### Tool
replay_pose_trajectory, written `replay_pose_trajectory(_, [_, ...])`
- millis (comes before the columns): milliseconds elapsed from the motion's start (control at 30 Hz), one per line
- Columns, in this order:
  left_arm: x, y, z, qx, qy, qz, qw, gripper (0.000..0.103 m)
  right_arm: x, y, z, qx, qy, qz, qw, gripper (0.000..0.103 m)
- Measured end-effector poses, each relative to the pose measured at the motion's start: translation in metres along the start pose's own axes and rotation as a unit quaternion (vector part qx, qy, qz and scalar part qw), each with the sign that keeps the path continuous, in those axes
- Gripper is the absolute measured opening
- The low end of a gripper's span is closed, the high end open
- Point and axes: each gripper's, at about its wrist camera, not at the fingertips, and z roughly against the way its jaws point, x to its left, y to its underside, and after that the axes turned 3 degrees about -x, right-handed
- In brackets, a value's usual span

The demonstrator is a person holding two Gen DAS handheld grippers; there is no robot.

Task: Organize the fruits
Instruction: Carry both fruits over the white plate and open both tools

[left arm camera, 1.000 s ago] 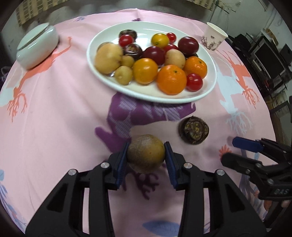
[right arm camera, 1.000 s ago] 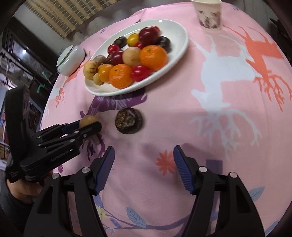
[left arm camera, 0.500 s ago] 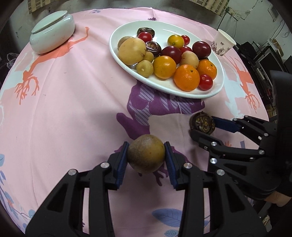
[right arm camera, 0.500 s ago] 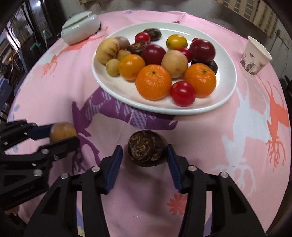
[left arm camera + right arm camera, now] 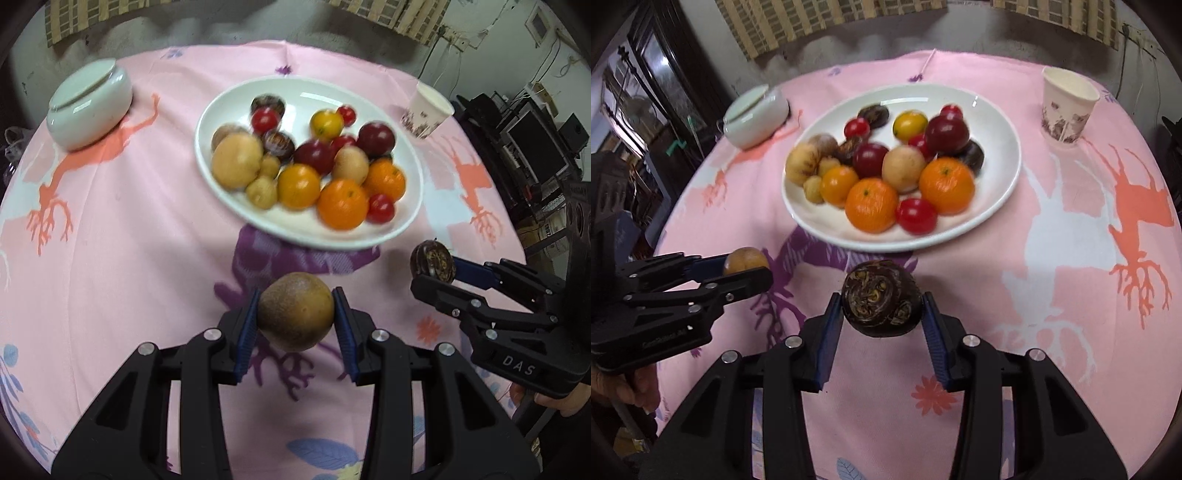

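Both wrist cameras look steeply down from the table's near edge toward its far edge, close above the pink tablecloth (image 5: 129, 229); both views share the white plate (image 5: 1001, 155).

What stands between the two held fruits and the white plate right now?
Nothing visible does. The left gripper holds the brown round fruit and the right gripper holds the dark purple fruit, both above bare pink tablecloth just short of the white plate. Its near rim is free, but fruit crowds the middle.
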Motion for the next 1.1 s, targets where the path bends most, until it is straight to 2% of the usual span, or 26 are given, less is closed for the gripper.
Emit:
replay_pose_trajectory(200, [-0.019,-0.04,0.007,-0.035,0.011,-0.026,0.999,0.039,-0.001,-0.035,0.018,-0.047,-0.01,0.004,0.999,0.043])
replay_pose_trajectory(467, [-0.015,-0.077,-0.015,-0.044,0.0,-0.02,0.9988,0.039,-0.009,-0.081,0.01,-0.074,0.001,0.011,0.997,0.043])
replay_pose_trajectory(600, [-0.005,-0.087,-0.034,-0.037,-0.02,-0.019,0.9989,0.039,-0.016,-0.095,-0.009,-0.072,0.0,0.005,0.997,0.043])
replay_pose_trajectory(700, [0.004,-0.093,-0.048,-0.026,-0.031,-0.011,0.9991,0.039,-0.025,-0.103,-0.024,-0.059,-0.023,-0.023,0.998,0.043])
replay_pose_trajectory(800, [0.008,-0.099,-0.052,-0.028,-0.021,-0.006,0.9993,0.039,-0.029,-0.108,-0.039,-0.047,-0.048,-0.048,0.997,0.044])
replay_pose_trajectory(933, [0.01,-0.104,-0.057,-0.032,-0.026,-0.01,0.9991,0.039,-0.031,-0.11,-0.051,-0.039,-0.043,-0.056,0.997,0.044])
replay_pose_trajectory(1100, [0.013,-0.109,-0.06,-0.032,-0.027,0.006,0.9991,0.041,-0.034,-0.113,-0.053,-0.04,-0.057,-0.076,0.995,0.045])
